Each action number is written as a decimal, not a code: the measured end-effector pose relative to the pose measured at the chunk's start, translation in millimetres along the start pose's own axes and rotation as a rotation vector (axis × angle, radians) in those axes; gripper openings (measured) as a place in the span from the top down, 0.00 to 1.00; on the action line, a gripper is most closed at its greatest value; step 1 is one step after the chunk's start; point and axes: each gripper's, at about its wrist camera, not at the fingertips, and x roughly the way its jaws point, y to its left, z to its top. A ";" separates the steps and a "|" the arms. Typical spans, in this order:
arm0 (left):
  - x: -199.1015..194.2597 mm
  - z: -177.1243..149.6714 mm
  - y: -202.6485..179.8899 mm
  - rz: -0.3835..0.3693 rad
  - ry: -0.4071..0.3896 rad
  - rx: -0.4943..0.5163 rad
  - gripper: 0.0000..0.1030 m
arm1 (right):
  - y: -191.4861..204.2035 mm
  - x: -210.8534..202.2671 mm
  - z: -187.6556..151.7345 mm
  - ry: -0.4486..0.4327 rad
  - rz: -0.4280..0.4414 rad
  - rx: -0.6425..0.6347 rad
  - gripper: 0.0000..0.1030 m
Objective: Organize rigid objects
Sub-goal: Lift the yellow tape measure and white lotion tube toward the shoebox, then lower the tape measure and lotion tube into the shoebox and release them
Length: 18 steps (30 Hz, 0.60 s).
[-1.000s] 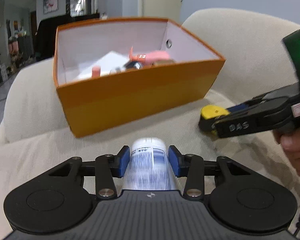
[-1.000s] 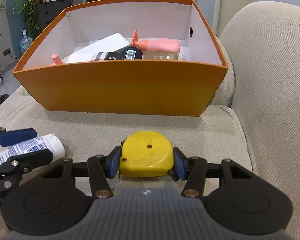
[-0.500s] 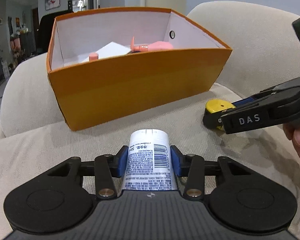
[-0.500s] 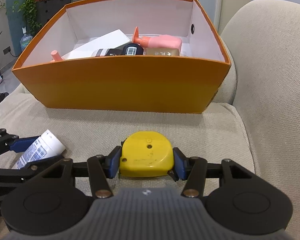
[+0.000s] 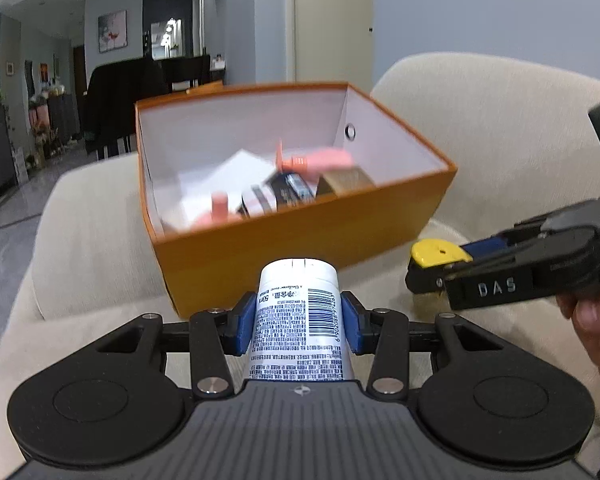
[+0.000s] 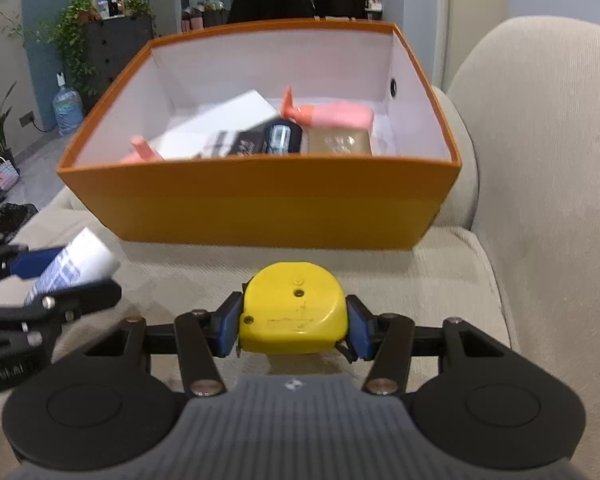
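My left gripper point(image 5: 298, 322) is shut on a white tube point(image 5: 298, 316) with a barcode and small print, its cap end pointing at the orange box point(image 5: 300, 248). The tube point(image 6: 72, 266) also shows at the left of the right wrist view, lifted off the cushion. My right gripper point(image 6: 292, 326) is shut on a yellow tape measure point(image 6: 294, 308), low over the sofa seat in front of the box point(image 6: 260, 204). From the left wrist view the tape measure point(image 5: 438, 252) sits to the right, in the other gripper.
The orange box stands on a beige sofa point(image 6: 540, 200) and holds a white carton point(image 6: 220, 124), a pink bottle point(image 6: 332, 114), a dark item point(image 6: 282, 138) and a tan box point(image 6: 340, 142). The sofa back rises on the right. A hand point(image 5: 596, 328) grips the right tool.
The left gripper has risen with the tube, so more of the box's inside shows. The right gripper with the tape measure has hardly moved.
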 end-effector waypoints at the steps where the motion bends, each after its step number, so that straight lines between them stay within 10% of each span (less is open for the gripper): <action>1: -2.4 4.9 0.9 -0.003 -0.005 0.002 0.51 | 0.7 -3.5 1.8 -0.009 0.002 0.000 0.48; 18: 16.0 94.6 18.4 0.030 -0.092 0.089 0.51 | 2.6 -37.4 71.4 -0.165 0.011 -0.070 0.48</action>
